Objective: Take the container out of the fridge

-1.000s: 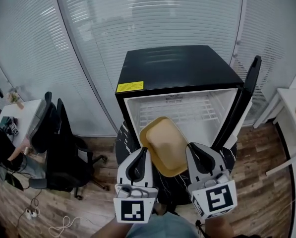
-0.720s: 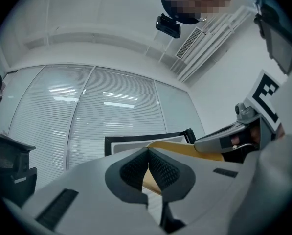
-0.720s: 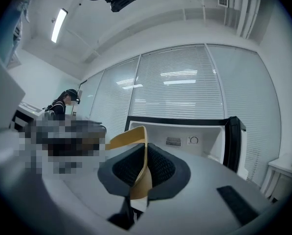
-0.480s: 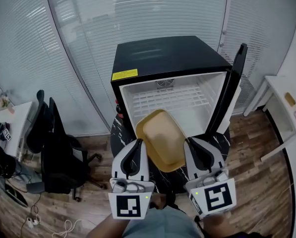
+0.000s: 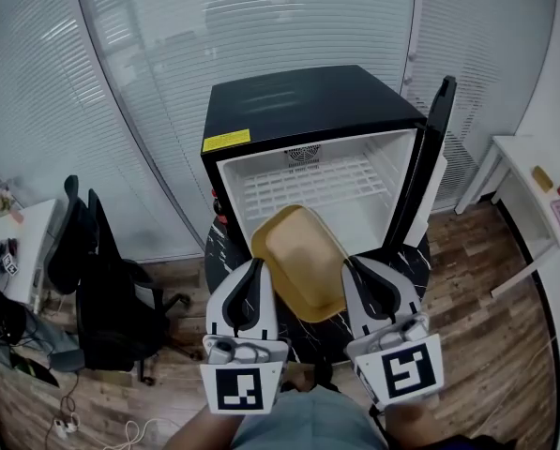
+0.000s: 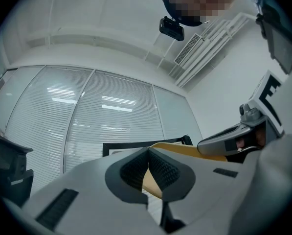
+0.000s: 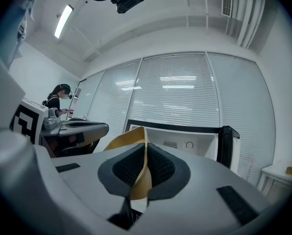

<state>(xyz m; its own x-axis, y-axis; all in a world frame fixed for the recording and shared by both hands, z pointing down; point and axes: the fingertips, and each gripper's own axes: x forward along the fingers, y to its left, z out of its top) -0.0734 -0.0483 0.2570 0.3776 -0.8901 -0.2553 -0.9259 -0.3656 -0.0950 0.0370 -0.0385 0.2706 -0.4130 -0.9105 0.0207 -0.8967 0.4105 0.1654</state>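
A shallow yellow container (image 5: 298, 259) hangs tilted in front of the open black fridge (image 5: 298, 111), outside its white interior. My left gripper (image 5: 253, 275) is shut on the container's left rim. My right gripper (image 5: 357, 272) is shut on its right rim. In the left gripper view the yellow container (image 6: 185, 148) shows just past the closed jaws, with the right gripper (image 6: 234, 138) beyond it. In the right gripper view the yellow rim (image 7: 142, 173) is pinched between the pads. The fridge (image 7: 185, 141) stands ahead and the left gripper (image 7: 77, 129) is on the left.
The fridge door (image 5: 430, 157) stands open on the right, and a wire shelf (image 5: 308, 181) sits inside. The fridge rests on a round dark table (image 5: 221, 251). Black office chairs (image 5: 101, 270) stand to the left and a white table (image 5: 533, 186) to the right. Glass walls with blinds rise behind.
The head view has swung, so the fridge now sits further left and higher in the picture. Both grippers keep the same hold on the container in front of the opening.
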